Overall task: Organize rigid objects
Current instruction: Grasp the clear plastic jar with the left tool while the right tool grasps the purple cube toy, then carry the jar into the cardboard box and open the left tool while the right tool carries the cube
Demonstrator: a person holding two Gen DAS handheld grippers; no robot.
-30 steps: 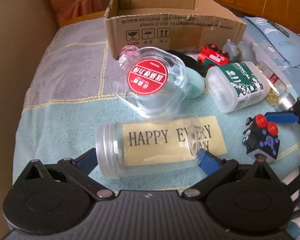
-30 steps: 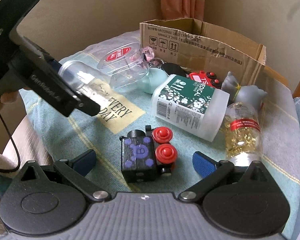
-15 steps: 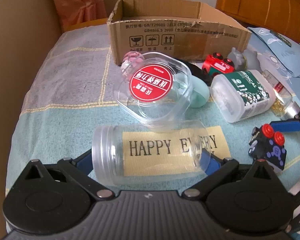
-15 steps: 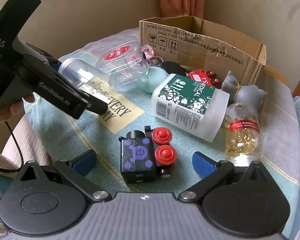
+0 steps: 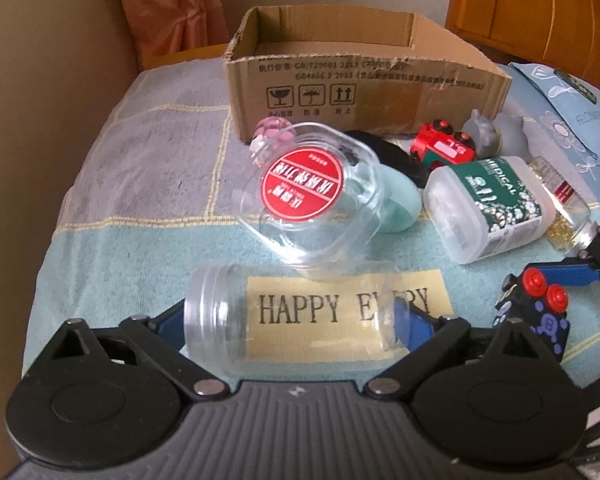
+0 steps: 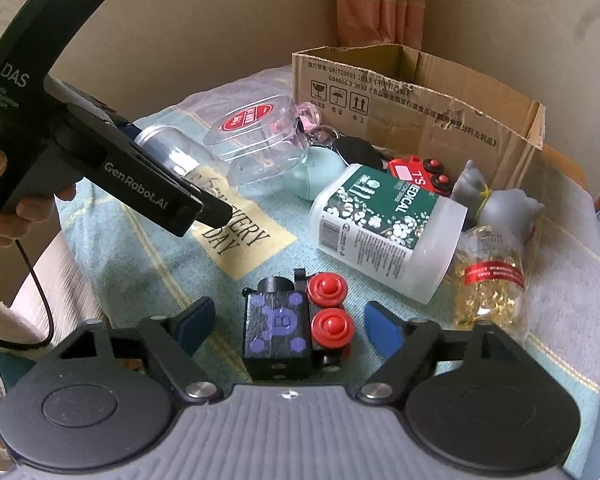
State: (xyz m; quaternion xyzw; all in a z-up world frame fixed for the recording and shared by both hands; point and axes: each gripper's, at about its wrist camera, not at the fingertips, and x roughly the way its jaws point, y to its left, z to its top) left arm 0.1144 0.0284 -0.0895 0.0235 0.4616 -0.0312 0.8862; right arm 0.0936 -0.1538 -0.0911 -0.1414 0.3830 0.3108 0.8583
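A towel-covered table (image 5: 148,216) carries my clutter, with an open cardboard box (image 5: 360,92) standing at its far side, in front of a curtain (image 5: 172,4). Nearest the box lie a clear tub with a red label (image 5: 312,196), tipped on its side against a mint egg-shaped piece (image 5: 400,200), and a white bottle with a green "MEDICAL" label (image 6: 384,224) on its side just right of them. A grey figurine (image 6: 504,204) and a red toy car (image 5: 440,148) sit behind the bottle, close to the box wall; a small bottle of golden capsules (image 6: 488,276) lies beside the bottle's cap end.

My left gripper (image 5: 292,324) straddles a clear jar (image 5: 288,316) lying lengthwise across the "HAPPY EVERY DAY" patch (image 6: 244,236). Its jaws have just been closing, and the blue pads sit at the jar's two ends; whether they press on it yet I cannot tell.

My right gripper (image 6: 288,324) has a black fidget cube (image 6: 288,324) with red buttons between its fingers. The jaws have just been closing, yet gaps show on both sides of the cube, which rests on the towel
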